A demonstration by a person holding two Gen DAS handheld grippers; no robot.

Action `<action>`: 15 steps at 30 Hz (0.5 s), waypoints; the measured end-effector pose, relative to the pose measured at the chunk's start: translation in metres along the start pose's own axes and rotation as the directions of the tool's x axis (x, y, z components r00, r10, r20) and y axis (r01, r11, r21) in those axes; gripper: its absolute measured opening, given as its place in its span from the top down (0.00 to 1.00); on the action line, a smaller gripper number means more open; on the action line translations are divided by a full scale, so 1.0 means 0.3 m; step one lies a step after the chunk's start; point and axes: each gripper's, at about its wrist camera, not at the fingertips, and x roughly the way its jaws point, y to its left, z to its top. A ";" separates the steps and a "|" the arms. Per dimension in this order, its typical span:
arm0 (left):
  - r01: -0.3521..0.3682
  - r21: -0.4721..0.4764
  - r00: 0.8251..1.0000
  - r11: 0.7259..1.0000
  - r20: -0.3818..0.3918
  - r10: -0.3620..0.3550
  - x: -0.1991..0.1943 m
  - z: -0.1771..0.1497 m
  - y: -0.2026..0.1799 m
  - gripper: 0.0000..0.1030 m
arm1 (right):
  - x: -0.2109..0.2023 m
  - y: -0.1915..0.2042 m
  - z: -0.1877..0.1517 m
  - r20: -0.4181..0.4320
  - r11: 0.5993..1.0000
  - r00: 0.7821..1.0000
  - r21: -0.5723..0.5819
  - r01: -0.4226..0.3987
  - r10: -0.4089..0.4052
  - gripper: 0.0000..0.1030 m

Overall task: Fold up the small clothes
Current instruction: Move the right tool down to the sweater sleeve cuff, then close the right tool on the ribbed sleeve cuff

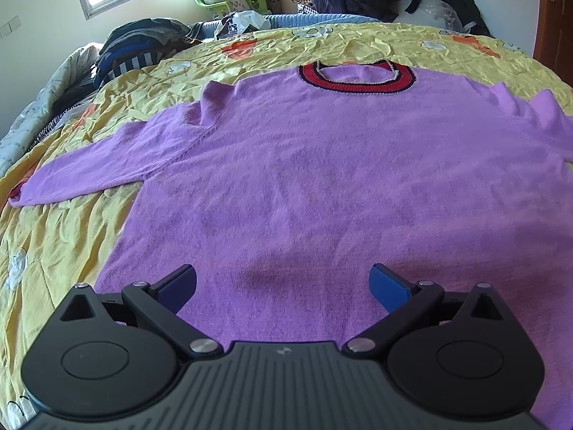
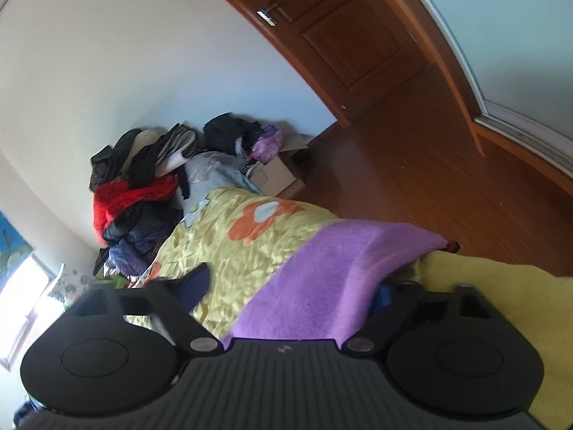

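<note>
The purple sweater (image 1: 304, 186) lies face up and spread flat on the yellow floral quilt (image 1: 71, 251); all positions below are given relative to this garment. Its red-and-navy collar (image 1: 358, 77) points away from the operator. One sleeve (image 1: 93, 175) extends outward from the body toward the quilt's edge. The flat layout exposes hem, sleeves and shoulders, which suits a fold that starts from an edge.

The left gripper (image 1: 283, 283) hovers over the lower body of the sweater, near the hem. Its two fingers are spread wide, and nothing lies between the blue pads (image 1: 388, 286). Whether the pads touch the knit cannot be determined. The position appears to be a staging point above the hem.

The right gripper (image 2: 290, 286) is at the other sleeve (image 2: 340, 272), at the side of the sweater nearest the wooden door (image 2: 343, 36). This sleeve runs across the gap between the spread fingers, and its cuff (image 2: 452, 246) reaches the quilt's edge. The sleeve covers most of one pad, so the fingers bracket the fabric without clamping it. This placement likely prepares a pinch to carry the sleeve inward over the body.

Folding has not visibly begun. A clothes pile (image 2: 139, 193) sits beyond the collar end, apart from the sweater.
</note>
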 end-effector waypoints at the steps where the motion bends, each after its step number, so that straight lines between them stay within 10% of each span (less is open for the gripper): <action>1: -0.001 0.000 1.000 1.000 -0.002 0.001 0.005 0.001 0.000 0.00 | 0.001 -0.009 0.003 0.000 1.000 1.000 0.014 0.002 -0.002 0.30; 9: -0.003 0.004 1.000 1.000 -0.008 0.003 0.015 -0.003 0.000 0.00 | -0.005 -0.044 0.018 0.004 0.998 0.999 0.030 0.051 -0.051 0.83; 15: -0.003 0.005 1.000 1.000 -0.008 0.003 0.017 -0.004 0.002 0.00 | -0.049 0.115 -0.006 0.054 0.969 0.997 -0.242 0.058 -0.046 0.89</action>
